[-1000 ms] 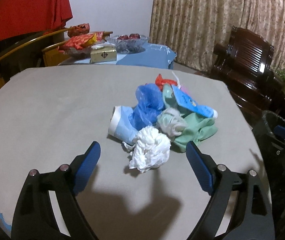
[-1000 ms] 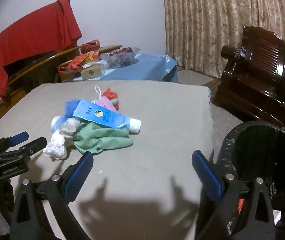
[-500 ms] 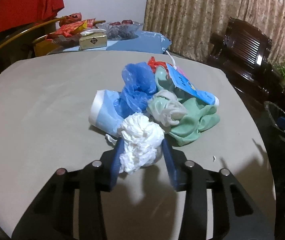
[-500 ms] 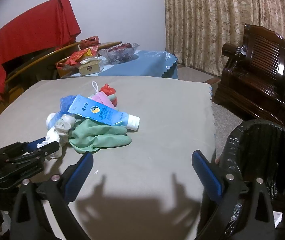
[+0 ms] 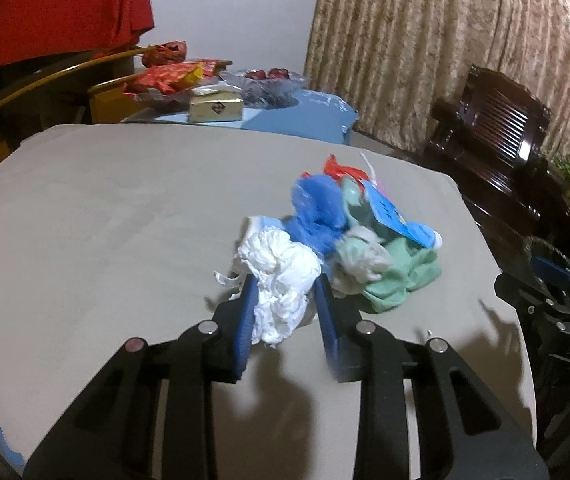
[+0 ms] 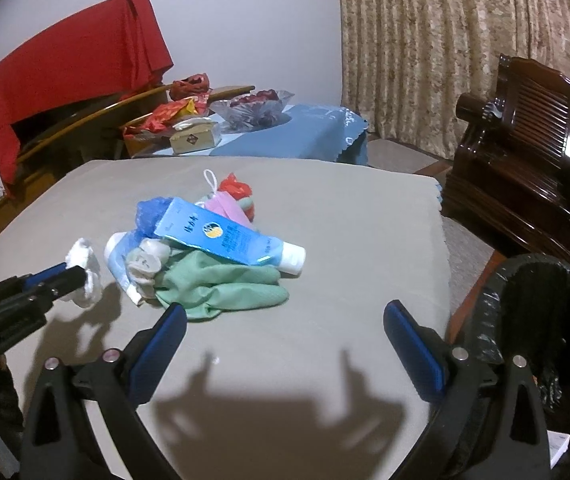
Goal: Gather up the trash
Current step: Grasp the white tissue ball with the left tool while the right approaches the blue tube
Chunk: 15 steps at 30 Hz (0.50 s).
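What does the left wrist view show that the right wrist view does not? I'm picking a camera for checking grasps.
Only the left wrist view shows the left claw head-on, its jaws closing on the white tissue wad between them. Only the right wrist view shows the open right claw over bare table, and the black-lined trash bin up close. Both show the blue tube and green cloth in the pile.

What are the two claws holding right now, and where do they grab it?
The left claw is closing on the white crumpled tissue, pinching its lower sides between the blue pads. The right claw is open and holds nothing.
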Each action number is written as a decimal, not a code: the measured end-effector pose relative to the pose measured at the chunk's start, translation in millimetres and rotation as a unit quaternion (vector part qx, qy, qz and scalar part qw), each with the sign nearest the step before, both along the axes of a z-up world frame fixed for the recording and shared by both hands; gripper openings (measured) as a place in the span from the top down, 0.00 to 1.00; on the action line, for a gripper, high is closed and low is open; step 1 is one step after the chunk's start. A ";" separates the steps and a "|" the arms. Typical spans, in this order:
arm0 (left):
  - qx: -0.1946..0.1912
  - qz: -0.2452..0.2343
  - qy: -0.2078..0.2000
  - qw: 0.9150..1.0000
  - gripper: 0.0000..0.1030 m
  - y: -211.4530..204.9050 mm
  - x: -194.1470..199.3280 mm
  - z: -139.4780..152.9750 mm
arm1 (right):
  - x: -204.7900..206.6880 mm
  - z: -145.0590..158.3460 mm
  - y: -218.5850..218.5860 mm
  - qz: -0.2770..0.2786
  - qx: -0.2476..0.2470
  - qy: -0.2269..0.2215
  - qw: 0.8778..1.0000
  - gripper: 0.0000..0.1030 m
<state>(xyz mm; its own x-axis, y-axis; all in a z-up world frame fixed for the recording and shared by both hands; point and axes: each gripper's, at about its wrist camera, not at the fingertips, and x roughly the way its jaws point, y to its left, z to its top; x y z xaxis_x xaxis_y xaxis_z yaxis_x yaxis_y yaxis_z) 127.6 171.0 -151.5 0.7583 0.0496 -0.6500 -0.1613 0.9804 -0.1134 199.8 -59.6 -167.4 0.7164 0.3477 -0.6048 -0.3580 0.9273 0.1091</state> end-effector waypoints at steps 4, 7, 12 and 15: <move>0.004 0.007 -0.006 1.000 0.72 7.6 2.4 5.6 | 7.9 3.6 12.0 0.003 0.002 -0.005 1.000 0.06; 0.005 0.008 -0.009 1.000 0.72 10.3 6.8 8.6 | 16.1 5.2 23.1 0.005 0.001 -0.007 1.000 0.06; 0.002 0.011 -0.014 1.000 0.72 16.2 14.9 11.9 | 30.6 5.5 43.1 0.014 0.001 -0.007 1.000 0.06; 0.002 0.014 -0.015 1.000 0.72 22.7 21.1 12.5 | 39.0 3.4 52.7 0.016 0.006 0.001 1.000 0.06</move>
